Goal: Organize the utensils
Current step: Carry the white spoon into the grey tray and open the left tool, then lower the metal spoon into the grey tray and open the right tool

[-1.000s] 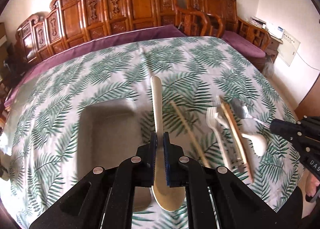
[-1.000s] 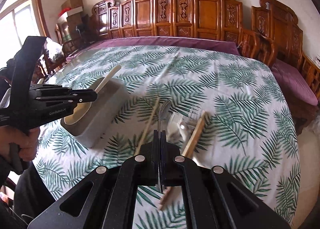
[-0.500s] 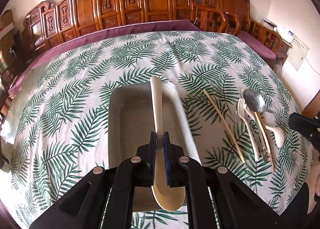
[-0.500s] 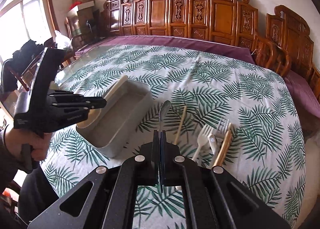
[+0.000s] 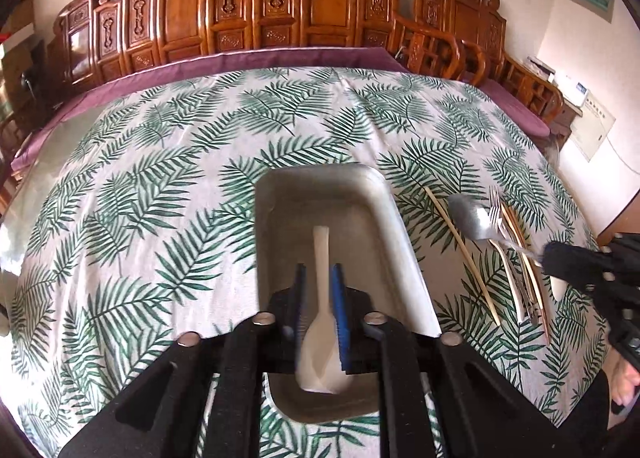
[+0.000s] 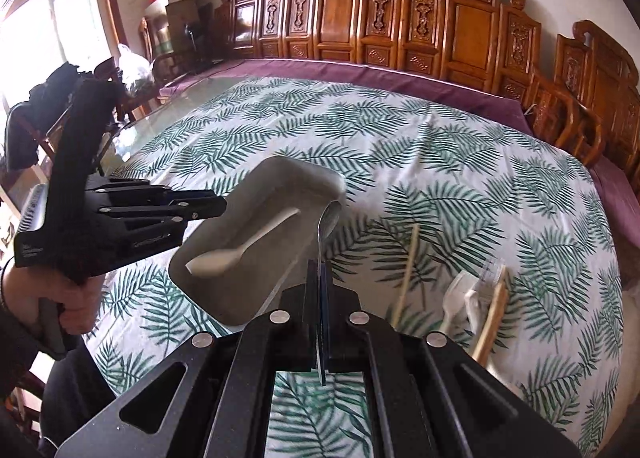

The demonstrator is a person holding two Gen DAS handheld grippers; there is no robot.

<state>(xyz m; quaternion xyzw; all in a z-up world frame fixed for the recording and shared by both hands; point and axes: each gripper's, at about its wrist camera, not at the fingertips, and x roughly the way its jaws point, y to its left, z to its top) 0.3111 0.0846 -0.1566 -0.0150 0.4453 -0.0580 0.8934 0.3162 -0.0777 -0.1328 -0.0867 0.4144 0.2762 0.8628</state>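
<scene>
Cream plastic spoon [image 5: 320, 322] lies loose in grey tray [image 5: 404, 258]; left gripper [image 5: 319, 312] jaws just opening, clear of it. Right gripper [image 6: 321, 290] clamps metal spoon [image 6: 329, 223] near tray's right wall; risk: clipping rim.

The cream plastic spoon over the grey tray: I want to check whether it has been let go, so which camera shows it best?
The right wrist view: the cream plastic spoon shows whole, blurred, over the grey rectangular tray, clear of the left gripper. The left wrist view shows it between the just-opened jaws, bowl partly hidden.
</scene>
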